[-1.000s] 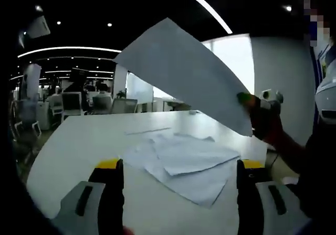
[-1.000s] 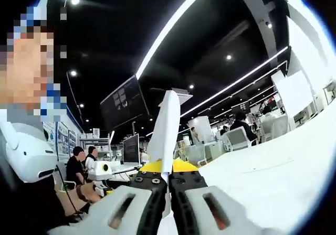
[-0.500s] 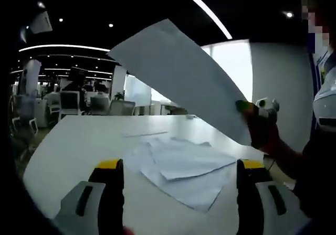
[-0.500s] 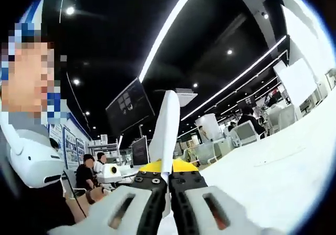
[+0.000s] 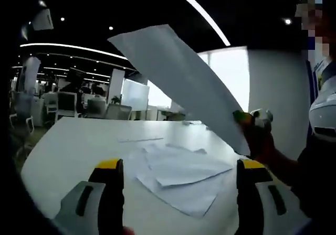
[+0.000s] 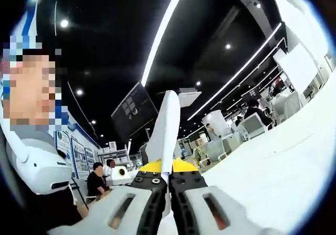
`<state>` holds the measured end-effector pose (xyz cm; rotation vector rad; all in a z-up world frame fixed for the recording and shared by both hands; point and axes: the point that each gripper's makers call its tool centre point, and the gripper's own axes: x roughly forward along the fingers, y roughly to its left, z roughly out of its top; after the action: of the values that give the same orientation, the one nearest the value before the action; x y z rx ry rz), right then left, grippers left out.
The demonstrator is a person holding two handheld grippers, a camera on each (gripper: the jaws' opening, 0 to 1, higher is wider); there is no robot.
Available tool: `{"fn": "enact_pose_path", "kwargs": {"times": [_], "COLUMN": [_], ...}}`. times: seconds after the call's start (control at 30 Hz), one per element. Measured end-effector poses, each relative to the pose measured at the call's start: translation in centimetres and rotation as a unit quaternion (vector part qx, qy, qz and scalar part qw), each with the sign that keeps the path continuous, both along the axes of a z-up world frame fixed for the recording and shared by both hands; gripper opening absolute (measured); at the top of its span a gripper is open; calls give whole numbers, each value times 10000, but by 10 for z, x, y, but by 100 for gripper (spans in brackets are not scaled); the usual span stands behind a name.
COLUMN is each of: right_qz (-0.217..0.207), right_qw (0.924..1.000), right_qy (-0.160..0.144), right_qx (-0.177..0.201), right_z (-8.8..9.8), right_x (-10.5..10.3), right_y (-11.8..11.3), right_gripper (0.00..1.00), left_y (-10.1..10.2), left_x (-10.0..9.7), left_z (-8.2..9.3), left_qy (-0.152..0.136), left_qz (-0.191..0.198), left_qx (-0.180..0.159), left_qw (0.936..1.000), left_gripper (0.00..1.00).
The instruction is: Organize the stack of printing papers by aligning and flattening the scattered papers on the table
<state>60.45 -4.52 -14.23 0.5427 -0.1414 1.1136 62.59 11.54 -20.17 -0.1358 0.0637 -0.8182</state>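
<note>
Right tongs [image 6: 168, 185] clamped on raised sheet [image 5: 178, 77]; left tongs [image 5: 178, 193] apart above scattered papers [image 5: 178, 177] on desk [image 5: 68, 146].

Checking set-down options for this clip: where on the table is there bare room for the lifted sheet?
The table is bare left of the scattered papers, out to its rounded edge, and beyond them. The middle is crowded with overlapping papers. The right tool holds the sheet above them.

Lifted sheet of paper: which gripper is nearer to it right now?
Right. The right gripper is shut on the lifted sheet, holding it up off the table. The left gripper is open, apart from it, facing the scattered papers.
</note>
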Motion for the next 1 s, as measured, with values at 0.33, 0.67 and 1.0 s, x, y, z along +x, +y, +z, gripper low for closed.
{"fn": "enact_pose_path", "kwargs": {"times": [0.33, 0.67, 1.0], "right_qz": [363, 600, 704], "right_qw": [9990, 9975, 9957], "right_qy": [214, 300, 440], "right_qx": [160, 238, 408], "right_z": [-7, -10, -13], "right_x": [-6, -11, -11], "right_y": [13, 24, 24], "right_gripper": [0, 0, 0], "left_y": [2, -1, -2], "left_x": [1, 1, 6], "left_z": [12, 24, 37], "left_qy": [-68, -140, -265], "left_qz": [6, -51, 5], "left_qx": [-306, -575, -926], "left_qw": [9995, 9982, 9953], "left_gripper": [90, 90, 90]}}
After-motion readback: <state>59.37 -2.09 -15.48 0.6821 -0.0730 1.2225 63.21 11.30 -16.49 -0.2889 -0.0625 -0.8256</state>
